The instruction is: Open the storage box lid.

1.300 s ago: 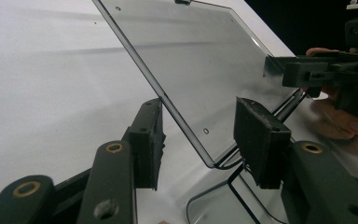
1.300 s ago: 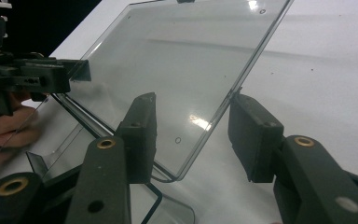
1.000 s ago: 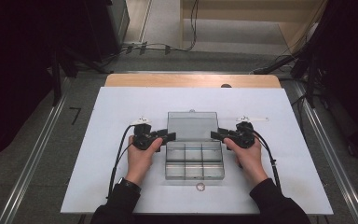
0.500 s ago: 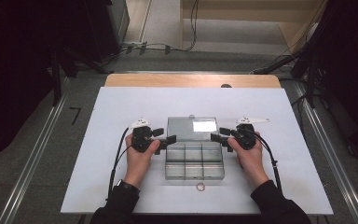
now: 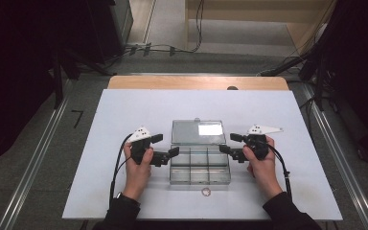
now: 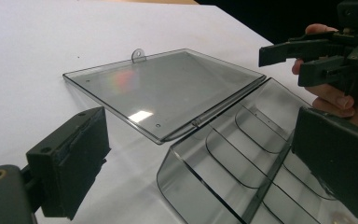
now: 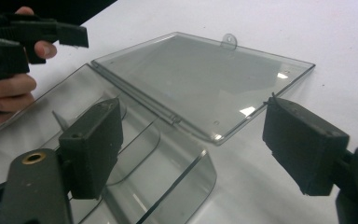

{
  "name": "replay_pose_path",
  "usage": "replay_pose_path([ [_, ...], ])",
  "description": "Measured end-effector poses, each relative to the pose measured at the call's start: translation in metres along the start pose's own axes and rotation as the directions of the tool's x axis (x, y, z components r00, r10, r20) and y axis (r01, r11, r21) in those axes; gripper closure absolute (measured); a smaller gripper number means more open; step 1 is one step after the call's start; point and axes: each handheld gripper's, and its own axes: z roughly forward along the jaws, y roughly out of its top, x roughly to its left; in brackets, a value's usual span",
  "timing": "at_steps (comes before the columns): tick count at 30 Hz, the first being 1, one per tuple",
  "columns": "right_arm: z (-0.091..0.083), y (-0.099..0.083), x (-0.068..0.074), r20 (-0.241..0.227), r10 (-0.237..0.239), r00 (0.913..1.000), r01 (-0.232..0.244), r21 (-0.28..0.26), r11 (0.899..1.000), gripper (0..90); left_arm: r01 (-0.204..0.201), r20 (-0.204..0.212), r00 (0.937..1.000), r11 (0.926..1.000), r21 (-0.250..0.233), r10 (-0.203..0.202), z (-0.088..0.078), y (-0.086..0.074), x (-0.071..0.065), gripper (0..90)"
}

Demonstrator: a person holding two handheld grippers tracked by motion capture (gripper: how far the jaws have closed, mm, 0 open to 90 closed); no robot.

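A clear plastic compartment box (image 5: 200, 165) lies on the white table (image 5: 124, 110), its base divided into several empty cells. Its lid (image 5: 197, 131) lies flat behind the base, hinged to it. My left gripper (image 5: 165, 145) sits just left of the box and points at it. Its jaws have just been opening and nothing is between them. My right gripper (image 5: 229, 143) mirrors it on the right side, its jaws also just opening and empty. In the left gripper view the lid (image 6: 168, 88) and base (image 6: 242, 154) lie ahead, with the right gripper (image 6: 307, 56) beyond.
A small ring (image 5: 206, 192) lies on the table just in front of the box. The wooden table edge (image 5: 196, 82) runs along the back. Cables (image 5: 120, 163) trail from both grippers toward the person. Dark floor and metal rails flank the table.
The lid has gone from raised to lying flat behind the base. Both grippers have drawn back a little from the box sides and their jaws have spread wider.
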Motion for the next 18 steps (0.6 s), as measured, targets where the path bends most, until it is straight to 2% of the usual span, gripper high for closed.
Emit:
replay_pose_path([
  [6,-0.006,-0.006,0.006,-0.007,-0.027,0.9996,0.027,0.002,1.0,9.4,-0.015,0.003,0.9999,0.9998,-0.01,0.015,-0.01,-0.006,-0.006,2.1],
  [14,-0.016,-0.015,0.014,-0.002,-0.049,0.9988,0.049,-0.018,0.999,8.1,-0.035,0.008,0.9994,0.9992,-0.022,0.035,-0.024,-0.014,-0.011,2.1],
  [18,-0.021,-0.019,0.017,0.006,-0.069,0.9976,0.069,-0.034,0.997,3.7,-0.047,0.013,0.9988,0.9985,-0.028,0.047,-0.03,-0.018,-0.014,2.0],
])
